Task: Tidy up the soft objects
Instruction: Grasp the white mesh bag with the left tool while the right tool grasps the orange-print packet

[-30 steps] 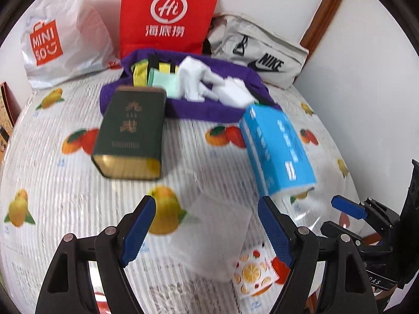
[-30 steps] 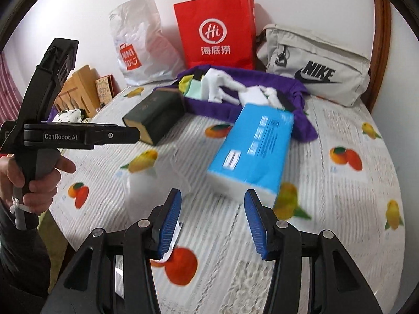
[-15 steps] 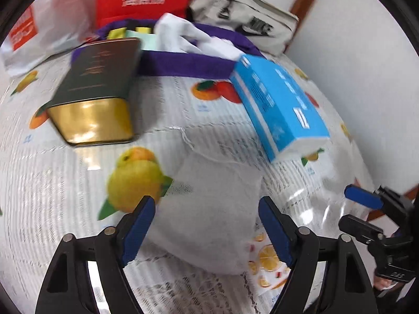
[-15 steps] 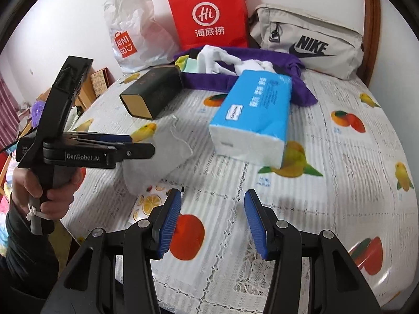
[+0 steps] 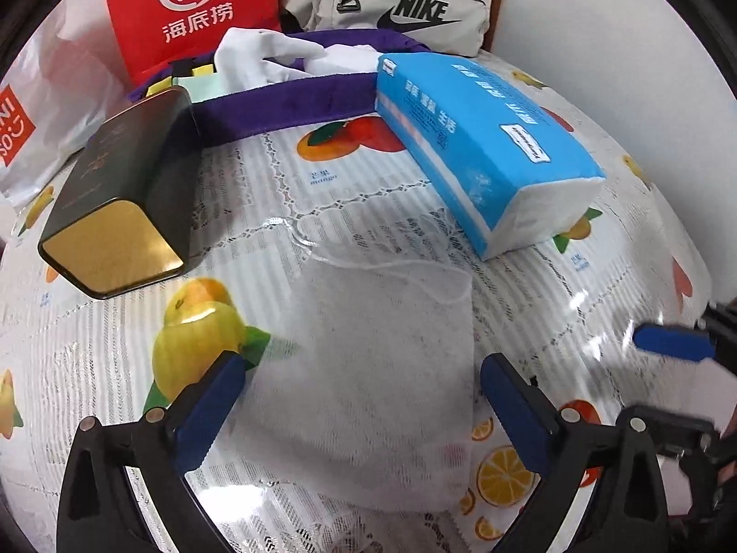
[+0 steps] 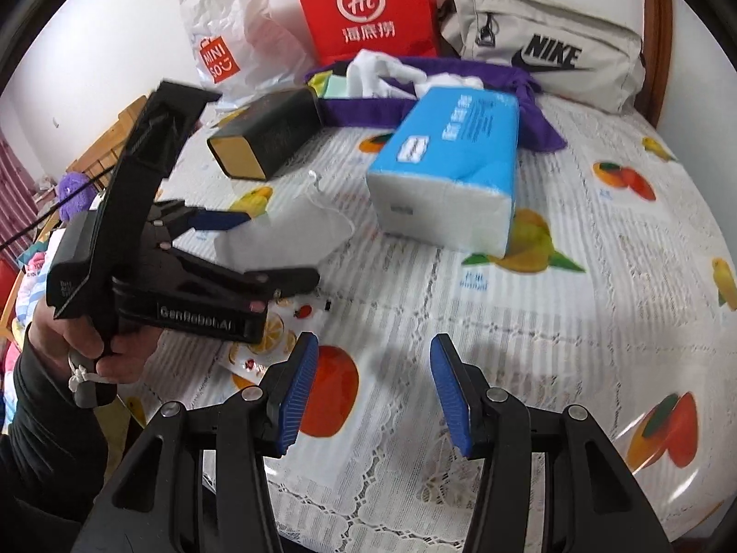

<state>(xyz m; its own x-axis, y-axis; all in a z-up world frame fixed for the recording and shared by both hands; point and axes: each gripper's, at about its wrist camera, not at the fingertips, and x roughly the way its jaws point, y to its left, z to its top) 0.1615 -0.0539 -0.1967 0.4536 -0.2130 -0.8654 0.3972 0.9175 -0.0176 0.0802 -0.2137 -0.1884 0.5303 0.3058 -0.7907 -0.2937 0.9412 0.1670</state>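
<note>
A white mesh drawstring pouch [image 5: 382, 368] lies flat on the fruit-print tablecloth; it also shows in the right wrist view [image 6: 295, 226]. My left gripper [image 5: 364, 401] is open, its blue pads on either side of the pouch just above it. A blue tissue pack [image 5: 479, 138] lies behind to the right, also seen in the right wrist view [image 6: 451, 166]. A purple cloth bag [image 5: 295, 101] at the back holds white gloves [image 5: 271, 55]. My right gripper [image 6: 373, 391] is open and empty over the tablecloth near the front edge.
A dark green tin with a gold end [image 5: 124, 198] lies at the left. A red paper bag [image 5: 193, 4], a grey Nike bag [image 5: 396, 4] and a white plastic bag [image 6: 230, 41] stand along the wall. A small fruit-print packet [image 5: 497, 479] lies under the pouch's corner.
My left gripper has moved forward and down over the mesh pouch, which now lies between its open pads. My right gripper has pulled back toward the table's front edge.
</note>
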